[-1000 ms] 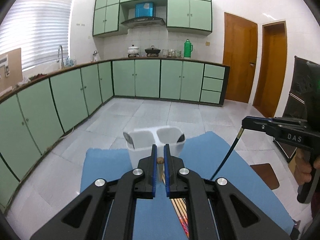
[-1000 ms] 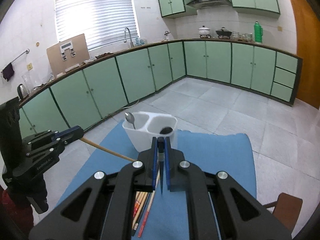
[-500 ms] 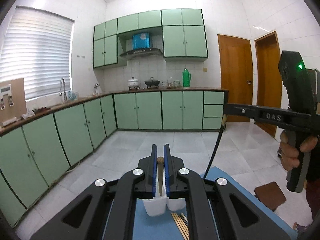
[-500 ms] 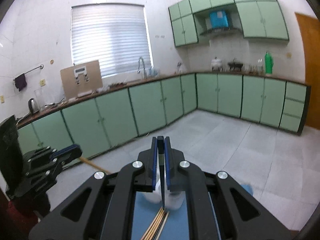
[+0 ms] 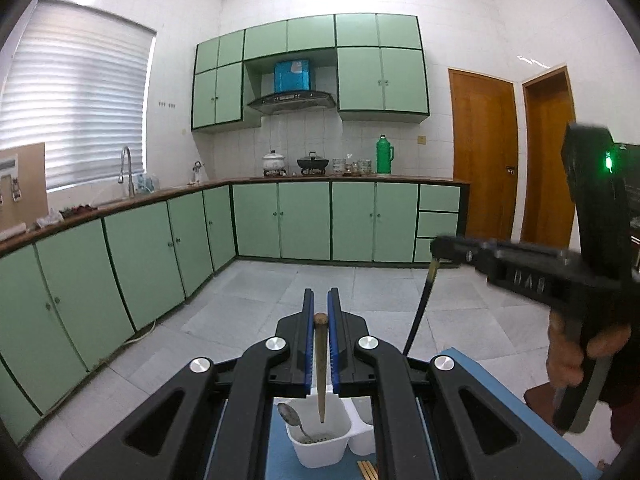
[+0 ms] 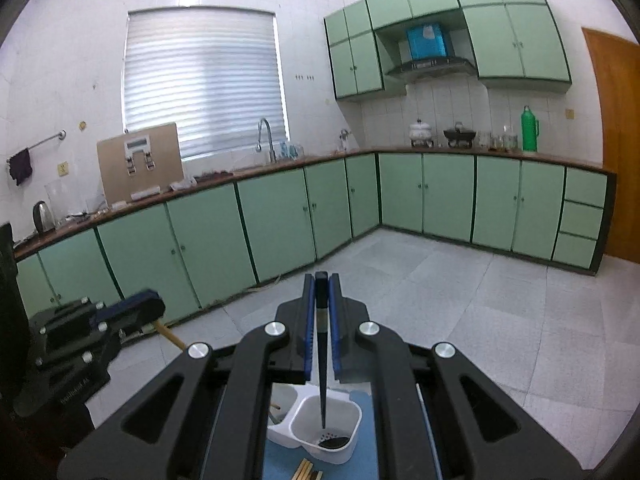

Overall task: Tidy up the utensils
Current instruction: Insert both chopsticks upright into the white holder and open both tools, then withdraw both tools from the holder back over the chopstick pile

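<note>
Wooden and tapering, a brown chopstick (image 5: 320, 364) hangs point-down in our left gripper (image 5: 319, 312), pinched between the blue pads above the left-hand well of the white caddy (image 5: 318, 446), where a metal spoon (image 5: 291, 416) already leans. Our right gripper (image 6: 321, 312) clamps a black chopstick (image 6: 322, 376) the same way over the other well. We judge both are held upright so they can drop in; spare chopsticks (image 6: 306, 470) lie on the blue mat (image 6: 280, 460).
</note>
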Available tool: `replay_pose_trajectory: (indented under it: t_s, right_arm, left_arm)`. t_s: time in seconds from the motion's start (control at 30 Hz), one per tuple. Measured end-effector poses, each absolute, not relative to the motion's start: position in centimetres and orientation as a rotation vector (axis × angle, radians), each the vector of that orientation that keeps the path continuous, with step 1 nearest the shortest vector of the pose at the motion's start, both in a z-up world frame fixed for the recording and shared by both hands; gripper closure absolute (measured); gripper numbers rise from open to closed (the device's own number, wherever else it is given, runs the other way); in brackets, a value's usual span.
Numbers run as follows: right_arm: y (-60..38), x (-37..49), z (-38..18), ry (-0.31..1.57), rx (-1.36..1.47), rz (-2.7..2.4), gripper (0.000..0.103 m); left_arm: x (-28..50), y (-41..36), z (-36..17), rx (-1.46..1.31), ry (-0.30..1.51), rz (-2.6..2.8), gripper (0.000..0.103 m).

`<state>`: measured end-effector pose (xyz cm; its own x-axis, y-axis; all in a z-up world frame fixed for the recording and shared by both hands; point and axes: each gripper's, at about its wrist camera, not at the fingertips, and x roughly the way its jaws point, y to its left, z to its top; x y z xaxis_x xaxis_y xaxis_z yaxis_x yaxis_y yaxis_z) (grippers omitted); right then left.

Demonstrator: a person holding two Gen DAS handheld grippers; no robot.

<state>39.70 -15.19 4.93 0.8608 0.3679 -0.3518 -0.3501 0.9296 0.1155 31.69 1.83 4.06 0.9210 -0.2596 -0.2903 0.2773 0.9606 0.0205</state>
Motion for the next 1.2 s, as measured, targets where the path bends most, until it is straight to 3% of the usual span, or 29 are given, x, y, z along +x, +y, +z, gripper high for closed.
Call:
replay_pose_trajectory:
  t_s: [0.17,0.2,0.3,0.37,0.57,0.67,1.07,1.2]
  right_arm:
    - [-14.7,41.0,1.4,0.482,0.056,0.377,0.096]
    - [-14.7,41.0,0.7,0.498,0.055,0.378,0.095]
    - [-15.1,40.1,-0.1,0.499,0.065,0.359,0.069]
    - [-15.5,39.0,-0.2,0.487,0.076,0.352,0.064]
    - [-17.1,34.2,-1.7,0.475,0.078,0.288,0.029]
    - [-17.4,30.8,-4.0,0.492,0.062,0.261,0.018]
    - [-15.0,21.6,-15.6,0.704,0.009,0.186,0.016]
    - [-14.5,19.9,-17.7,0.748,0.003,0.186,0.016]
  left_arm:
    - [34.2,2.2,1.2,0.055,0.388,-0.281,0.096]
    - [34.5,2.3,0.7,0.055,0.404,-0.279,0.091]
    - [34.3,2.7,-0.6,0.05,0.434,-0.273,0.075]
    - [33.7,2.8,-1.0,0.051,0.439,-0.267,0.07]
    - [29.6,3.1,-2.7,0.035,0.469,-0.251,0.05]
    - [27.0,2.8,-4.7,0.031,0.504,-0.238,0.04]
    - [19.6,2.0,-17.6,-0.032,0.807,-0.197,0.038]
    - [18.3,1.8,-19.5,-0.014,0.849,-0.191,0.038]
